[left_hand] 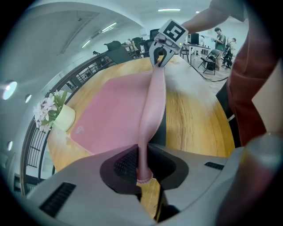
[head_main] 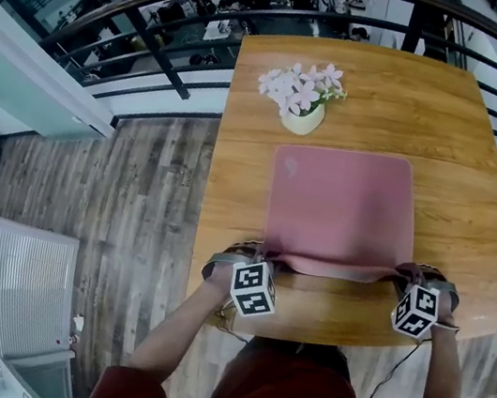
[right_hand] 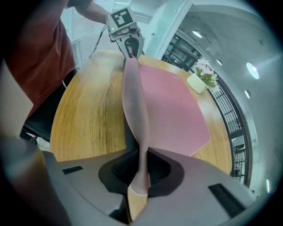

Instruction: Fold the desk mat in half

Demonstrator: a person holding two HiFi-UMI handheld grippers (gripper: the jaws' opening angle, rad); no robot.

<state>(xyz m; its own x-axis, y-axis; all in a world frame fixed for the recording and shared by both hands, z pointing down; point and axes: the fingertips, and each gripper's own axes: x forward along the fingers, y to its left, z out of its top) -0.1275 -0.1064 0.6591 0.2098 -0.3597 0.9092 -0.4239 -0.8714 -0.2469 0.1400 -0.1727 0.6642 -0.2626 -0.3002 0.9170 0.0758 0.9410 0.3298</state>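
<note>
The pink desk mat (head_main: 343, 201) lay on the wooden desk (head_main: 461, 126). Its far part lay flat, and its near edge was raised off the wood, sagging a little between the two near corners. The left tongs (head_main: 257, 250) were pressed together on the mat's near left corner. In the left gripper view the thin pink sheet stood pinched between the dark pads, with the corner's tip poking out below them. The right tongs (head_main: 409, 269) pinched the near right corner in the same way, and the right gripper view showed the sheet on edge between its pads. Both tongs pointed steeply down at the near side of the desk. Their marker cubes faced the person, whose forearms reached in from the bottom of the head view. The lifted strip ran from one pair of tongs to the other, and a greyish underside showed along it in the head view. Just beyond the mat's far left corner stood a pale pot (head_main: 302, 119) of pink and white flowers (head_main: 299, 83). To the left of the desk lay a floor (head_main: 137, 183) of grey-brown planks.
</note>
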